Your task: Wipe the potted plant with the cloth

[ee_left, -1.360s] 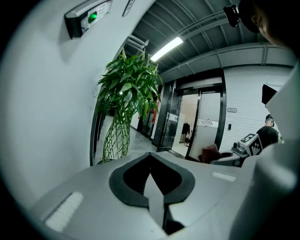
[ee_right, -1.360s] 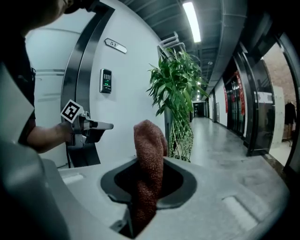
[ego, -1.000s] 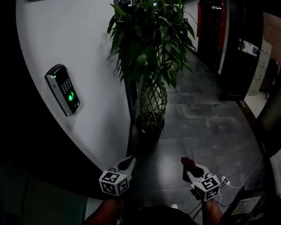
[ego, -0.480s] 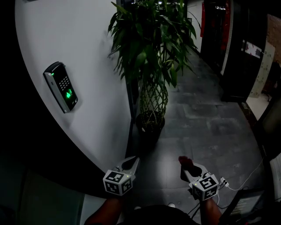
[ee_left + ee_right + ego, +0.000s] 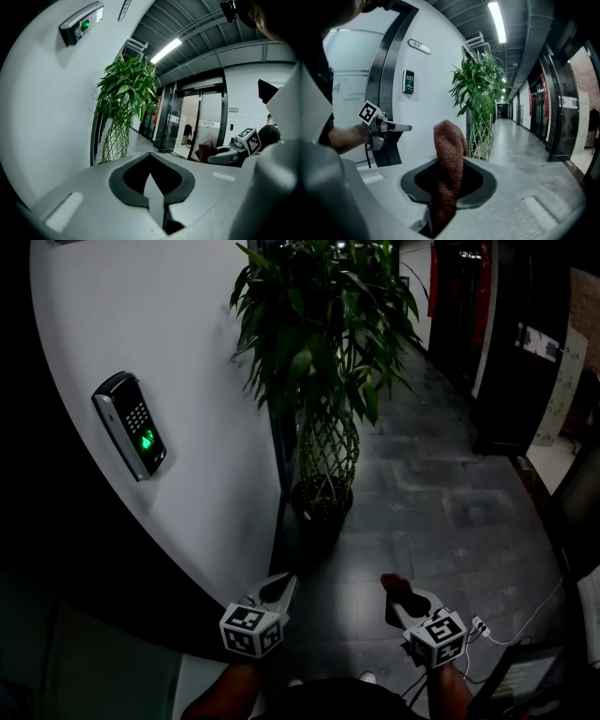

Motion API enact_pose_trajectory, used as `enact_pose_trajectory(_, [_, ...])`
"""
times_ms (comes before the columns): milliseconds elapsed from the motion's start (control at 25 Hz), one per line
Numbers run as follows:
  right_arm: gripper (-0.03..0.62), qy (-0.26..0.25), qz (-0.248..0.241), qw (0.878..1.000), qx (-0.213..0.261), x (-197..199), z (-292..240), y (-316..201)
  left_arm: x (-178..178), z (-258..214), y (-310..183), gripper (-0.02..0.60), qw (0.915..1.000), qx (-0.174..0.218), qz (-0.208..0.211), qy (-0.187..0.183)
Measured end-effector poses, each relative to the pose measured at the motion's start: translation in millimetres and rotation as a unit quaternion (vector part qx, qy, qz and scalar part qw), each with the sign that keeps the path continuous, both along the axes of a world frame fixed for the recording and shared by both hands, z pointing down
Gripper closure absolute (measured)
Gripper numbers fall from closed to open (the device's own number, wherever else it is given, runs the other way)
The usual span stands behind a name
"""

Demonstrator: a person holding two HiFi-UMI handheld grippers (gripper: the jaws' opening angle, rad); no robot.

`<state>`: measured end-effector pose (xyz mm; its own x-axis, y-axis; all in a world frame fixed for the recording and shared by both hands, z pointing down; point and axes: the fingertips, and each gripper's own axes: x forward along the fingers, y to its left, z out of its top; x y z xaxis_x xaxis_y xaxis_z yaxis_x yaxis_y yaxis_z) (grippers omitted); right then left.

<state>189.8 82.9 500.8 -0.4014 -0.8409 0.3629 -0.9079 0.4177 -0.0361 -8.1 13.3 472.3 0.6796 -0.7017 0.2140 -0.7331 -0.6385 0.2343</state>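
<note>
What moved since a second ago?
Almost nothing. Between a second ago and half a second ago the whole head view shifted a touch, and the left gripper and right gripper with it. Since then nothing visibly moved. Nothing was taken hold of or let go. The right gripper's jaws stay shut on the cloth, the left gripper's jaws are shut and empty, and the potted plant stands untouched ahead.

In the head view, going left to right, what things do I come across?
Wall keypad → left gripper → cloth in the right gripper → white cable. The potted plant spreads across both grippers' span, so it is left out.
</note>
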Motion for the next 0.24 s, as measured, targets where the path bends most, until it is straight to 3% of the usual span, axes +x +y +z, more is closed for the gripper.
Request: enact_pose_trajectory(240, [0.533, -0.012, -0.004, 1.000, -0.003, -1.7, 0.6, 1.9, 0.8, -6.6, 1.3, 0.563, 0.9991, 0.025, -0.007, -0.033])
